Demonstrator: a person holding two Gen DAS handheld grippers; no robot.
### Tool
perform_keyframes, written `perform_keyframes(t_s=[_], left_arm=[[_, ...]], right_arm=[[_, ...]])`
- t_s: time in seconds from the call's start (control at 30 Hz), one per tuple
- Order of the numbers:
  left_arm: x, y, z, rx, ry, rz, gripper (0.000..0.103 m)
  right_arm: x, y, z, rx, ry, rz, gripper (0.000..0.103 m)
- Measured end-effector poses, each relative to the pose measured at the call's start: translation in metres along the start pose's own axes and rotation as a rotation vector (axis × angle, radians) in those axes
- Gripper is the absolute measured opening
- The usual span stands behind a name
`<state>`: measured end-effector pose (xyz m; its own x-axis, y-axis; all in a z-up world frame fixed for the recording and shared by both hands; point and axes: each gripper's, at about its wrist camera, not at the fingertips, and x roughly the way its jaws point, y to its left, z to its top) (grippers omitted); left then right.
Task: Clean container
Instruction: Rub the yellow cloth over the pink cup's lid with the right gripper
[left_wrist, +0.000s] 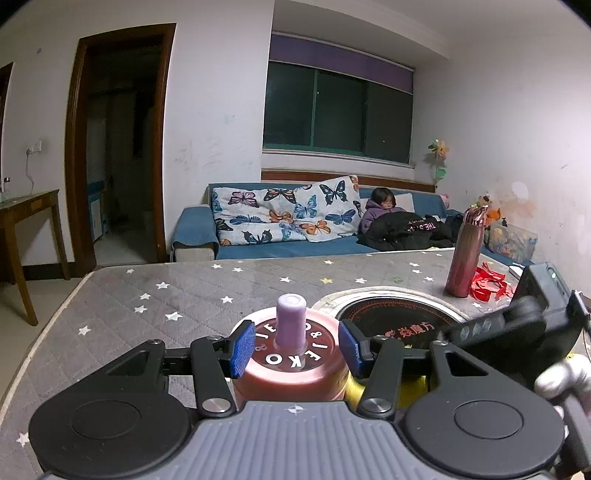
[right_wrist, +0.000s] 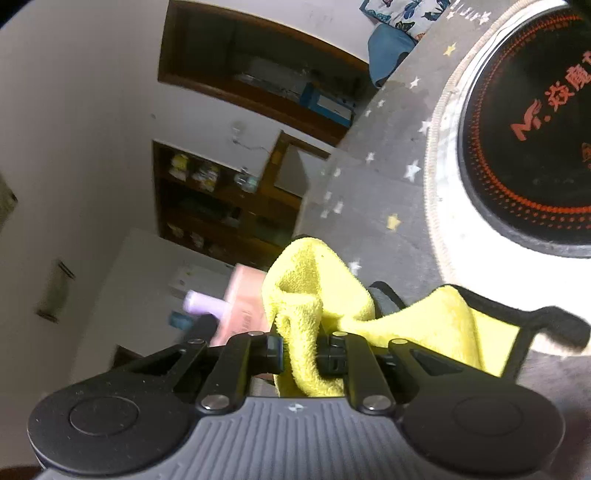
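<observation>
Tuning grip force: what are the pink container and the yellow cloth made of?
Pink container: looks like smooth, slightly glossy plastic, with printed white lettering on the lid and a matte lilac spout; could be coated metal. Yellow cloth: soft terry or microfibre, with a fuzzy looped pile and limp folds.

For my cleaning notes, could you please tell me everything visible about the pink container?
The pink container is a squat round tub, plastic by its look, standing upright on the grey star-patterned tabletop. Its flat lid carries a ring of white letters around a pale purple cylindrical knob. The left claw grips it, blue pads pressed to opposite sides of the lid. A yellow cloth, pinched in the right claw, lies against its side.
</observation>
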<state>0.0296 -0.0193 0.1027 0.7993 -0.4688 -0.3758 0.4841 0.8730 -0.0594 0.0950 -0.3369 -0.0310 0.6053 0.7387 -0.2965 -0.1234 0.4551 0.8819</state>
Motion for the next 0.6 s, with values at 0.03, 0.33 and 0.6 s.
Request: perform_keyframes(t_s=[0.03,0.33,0.6], left_arm=[[0.000,-0.001,0.000,0.003,0.000,0.000,0.054],[0.003,-0.003,0.002,-0.005,0.007,0.015,0.054],[0.009,-0.001,0.005,-0.003,0.013,0.013,0.054]], right_arm=[[0.001,0.000,-0.002,-0.022,0.009,-0.030,0.011],[-0.003,0.015,-0.019,-0.109,0.054,-0.123,0.011],[-0.028,0.046,-0.011,-0.141,0.011,0.095,0.011]])
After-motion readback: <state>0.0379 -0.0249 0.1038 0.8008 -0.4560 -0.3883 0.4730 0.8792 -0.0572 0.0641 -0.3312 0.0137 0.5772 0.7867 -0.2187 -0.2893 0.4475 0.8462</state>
